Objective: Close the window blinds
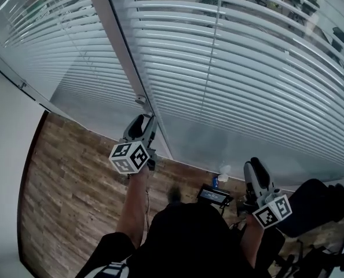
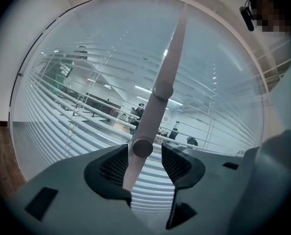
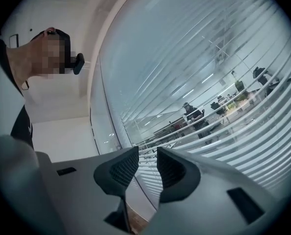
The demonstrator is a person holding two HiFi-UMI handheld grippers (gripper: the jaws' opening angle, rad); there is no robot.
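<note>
White horizontal slat blinds fill the glass wall ahead of both pairs of jaws. Their slats lie tilted open enough that an office beyond shows through, so I judge the closing not yet done. A pale grey upright frame post divides the two panes and runs up straight through the gap of the left gripper. It carries two small round grey knobs: the lower knob sits level with the jaw tips and between them, and the upper knob is farther out beyond the tips. The left jaws stand apart and straddle the lower knob; the post lies against the left pad and a slit of light shows at the right one, so nothing is clamped. That placement looks like lining up to pinch and turn the knob, probably the slat control. The right gripper hangs low, its jaws slightly parted with only blinds far beyond them, apparently just waiting.
</note>
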